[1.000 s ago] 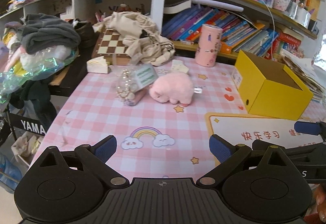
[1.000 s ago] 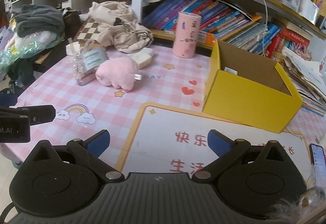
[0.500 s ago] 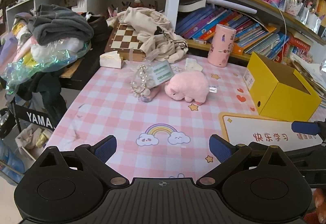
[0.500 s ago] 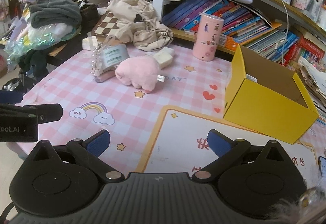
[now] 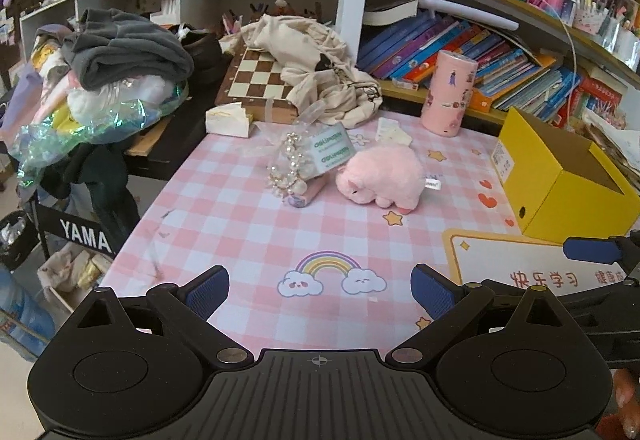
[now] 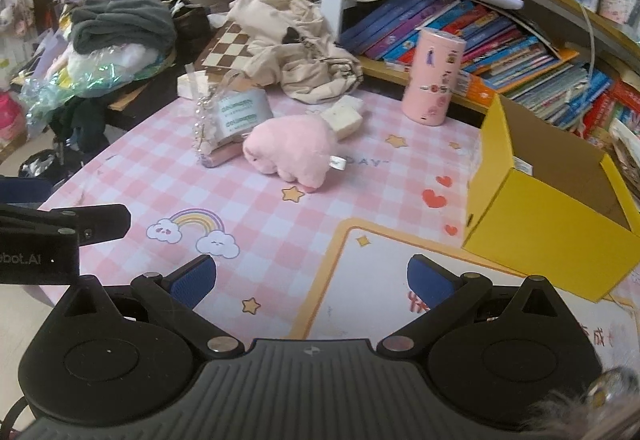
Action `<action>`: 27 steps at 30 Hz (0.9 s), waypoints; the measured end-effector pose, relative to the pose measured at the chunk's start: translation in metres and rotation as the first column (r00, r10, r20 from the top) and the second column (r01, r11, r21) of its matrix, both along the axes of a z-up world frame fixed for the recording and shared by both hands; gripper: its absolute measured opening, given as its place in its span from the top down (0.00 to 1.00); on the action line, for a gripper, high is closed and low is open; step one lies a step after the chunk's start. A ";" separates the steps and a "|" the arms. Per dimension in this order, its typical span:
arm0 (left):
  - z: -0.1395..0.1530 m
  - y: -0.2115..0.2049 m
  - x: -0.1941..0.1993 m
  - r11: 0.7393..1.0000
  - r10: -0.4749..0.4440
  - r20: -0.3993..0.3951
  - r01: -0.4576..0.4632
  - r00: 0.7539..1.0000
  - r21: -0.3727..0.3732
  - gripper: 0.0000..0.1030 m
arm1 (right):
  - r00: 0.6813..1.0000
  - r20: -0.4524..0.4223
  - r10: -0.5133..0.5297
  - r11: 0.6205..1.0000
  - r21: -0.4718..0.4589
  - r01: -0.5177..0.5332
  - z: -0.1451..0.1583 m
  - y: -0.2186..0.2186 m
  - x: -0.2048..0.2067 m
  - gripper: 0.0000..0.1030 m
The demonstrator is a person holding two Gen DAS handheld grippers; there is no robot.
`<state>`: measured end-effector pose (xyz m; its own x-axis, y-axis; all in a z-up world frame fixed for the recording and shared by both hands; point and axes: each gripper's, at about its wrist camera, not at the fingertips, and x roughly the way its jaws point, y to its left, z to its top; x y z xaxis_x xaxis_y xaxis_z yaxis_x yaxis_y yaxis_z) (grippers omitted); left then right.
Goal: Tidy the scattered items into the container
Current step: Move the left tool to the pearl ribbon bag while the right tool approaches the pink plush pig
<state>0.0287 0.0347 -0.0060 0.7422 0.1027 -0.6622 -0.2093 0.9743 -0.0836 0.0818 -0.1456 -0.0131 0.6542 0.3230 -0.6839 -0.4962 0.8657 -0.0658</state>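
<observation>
Left claw [image 5: 320,290]: fingers spread wide, nothing between them, above the rainbow print on the pink checked surface [image 5: 248,224]. Right claw [image 6: 311,278]: likewise spread and empty, over the orange-bordered mat [image 6: 372,280].

Yellow cardboard box [image 6: 548,215]: open-topped, on the surface; the landmark. The right wrist view shows its brown interior; the left wrist view shows mostly its outer walls.

Pink plush pig [image 5: 382,175]: lying left of the box, well apart from it. Bead string with packet [image 5: 304,159]: just beyond the pig, farther from the box. White eraser-like block [image 6: 344,115]: touching the pig's far side in the right wrist view.

Pink cylindrical tin [image 5: 450,91]: upright behind the box's left corner. Chessboard [image 5: 260,77] under a beige cloth bag [image 5: 320,75]: far left of the box. Nothing lies between pig and box.
</observation>
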 end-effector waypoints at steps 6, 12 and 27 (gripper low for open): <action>0.000 0.004 0.012 1.000 0.017 0.008 -0.017 1.000 -0.004 0.04 | 1.000 -0.010 0.023 1.000 -0.002 -0.023 -0.002 0.005 0.015 0.00; -0.003 0.008 0.029 0.999 0.044 0.014 -0.044 0.999 -0.014 0.04 | 0.998 -0.011 0.055 0.998 -0.004 -0.055 -0.004 0.009 0.033 0.00; -0.018 0.018 0.086 0.997 0.075 -0.021 -0.076 0.997 -0.026 0.04 | 0.993 -0.063 0.095 0.995 -0.010 -0.096 -0.022 0.023 0.097 0.00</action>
